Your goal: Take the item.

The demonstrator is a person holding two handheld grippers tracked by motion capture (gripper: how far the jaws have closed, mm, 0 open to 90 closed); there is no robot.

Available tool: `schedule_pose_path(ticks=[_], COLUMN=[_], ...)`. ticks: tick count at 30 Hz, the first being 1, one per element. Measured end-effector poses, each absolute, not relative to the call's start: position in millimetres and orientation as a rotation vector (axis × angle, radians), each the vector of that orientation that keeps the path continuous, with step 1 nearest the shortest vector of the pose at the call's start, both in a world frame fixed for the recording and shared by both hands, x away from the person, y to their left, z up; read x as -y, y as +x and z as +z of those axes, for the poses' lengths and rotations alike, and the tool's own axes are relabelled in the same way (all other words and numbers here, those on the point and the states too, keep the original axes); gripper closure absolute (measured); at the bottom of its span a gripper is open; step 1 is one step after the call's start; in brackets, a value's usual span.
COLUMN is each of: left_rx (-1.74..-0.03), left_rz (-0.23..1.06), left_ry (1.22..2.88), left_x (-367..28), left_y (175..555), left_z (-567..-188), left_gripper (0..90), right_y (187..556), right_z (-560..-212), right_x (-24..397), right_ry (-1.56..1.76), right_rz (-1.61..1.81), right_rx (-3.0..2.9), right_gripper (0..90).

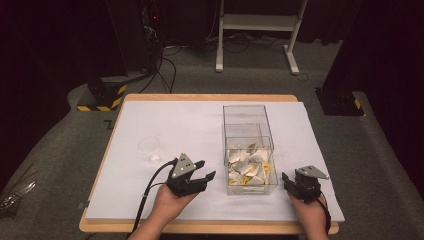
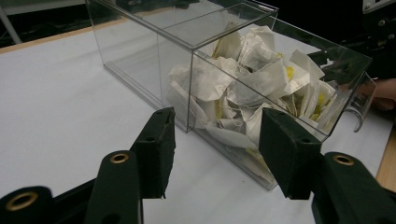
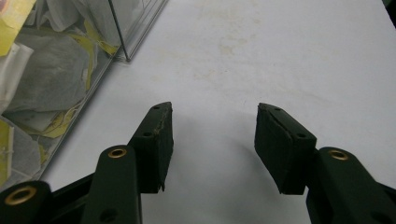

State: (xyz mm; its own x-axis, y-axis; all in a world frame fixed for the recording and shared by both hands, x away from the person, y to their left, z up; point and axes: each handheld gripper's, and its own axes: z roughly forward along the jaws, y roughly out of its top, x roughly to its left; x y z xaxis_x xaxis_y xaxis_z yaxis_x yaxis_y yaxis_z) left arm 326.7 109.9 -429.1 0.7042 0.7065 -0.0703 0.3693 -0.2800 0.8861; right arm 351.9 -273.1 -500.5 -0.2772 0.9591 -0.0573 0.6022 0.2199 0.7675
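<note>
Your left hand-held gripper (image 1: 205, 171) gapes empty just beside the clear box (image 1: 248, 150) of tea bags (image 1: 247, 167) on the desk (image 1: 175, 120); the right hand-held gripper (image 1: 287, 181), also released, flanks the box. A small cup (image 1: 150, 150) stands behind, apart.

one clear plastic box (image 1: 248, 131) stands on the tabletop (image 1: 165, 117), split into two compartments. the compartment nearer the person holds a heap of tea bags (image 1: 247, 167), too tangled to count exactly, well over ten. left of the box stands one clear cup (image 1: 150, 149). two tools flank the box, one left tool (image 1: 200, 175), one right tool (image 1: 287, 181).
</note>
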Motion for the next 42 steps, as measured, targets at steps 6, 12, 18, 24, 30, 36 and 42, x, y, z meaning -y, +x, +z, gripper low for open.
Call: schedule_pose_path(ticks=[6, 12, 18, 24, 30, 36, 42], left_rx=[-0.849, -0.782, -0.759, -0.745, -0.734, -0.727, -0.715], left_rz=[0.373, 0.384, 0.374, 0.353, 0.353, 0.368, 0.399], left_ry=[1.835, 1.904, 1.910, 1.927, 1.945, 1.970, 2.011], left_x=[-93, -82, -68, -57, -46, -33, -21], left_y=[328, 333, 336, 341, 344, 347, 348], left_z=[-427, -422, -421, -420, -421, -423, -427], left_gripper=[45.7, 45.6, 45.6, 46.8, 47.7, 48.2, 52.1], right_y=[352, 352, 352, 352, 352, 352, 352], right_z=[-501, -501, -501, -501, -501, -501, -501], right_x=[273, 273, 273, 273, 273, 274, 274], right_ry=[1.432, 1.433, 1.437, 1.437, 1.435, 1.428, 1.427], right_rz=[0.869, 0.869, 0.872, 0.874, 0.875, 0.873, 0.875], right_rx=[-1.966, -1.966, -1.964, -1.965, -1.967, -1.972, -1.973], right_gripper=[47.1, 47.1, 47.1, 47.1, 47.1, 47.1, 47.1])
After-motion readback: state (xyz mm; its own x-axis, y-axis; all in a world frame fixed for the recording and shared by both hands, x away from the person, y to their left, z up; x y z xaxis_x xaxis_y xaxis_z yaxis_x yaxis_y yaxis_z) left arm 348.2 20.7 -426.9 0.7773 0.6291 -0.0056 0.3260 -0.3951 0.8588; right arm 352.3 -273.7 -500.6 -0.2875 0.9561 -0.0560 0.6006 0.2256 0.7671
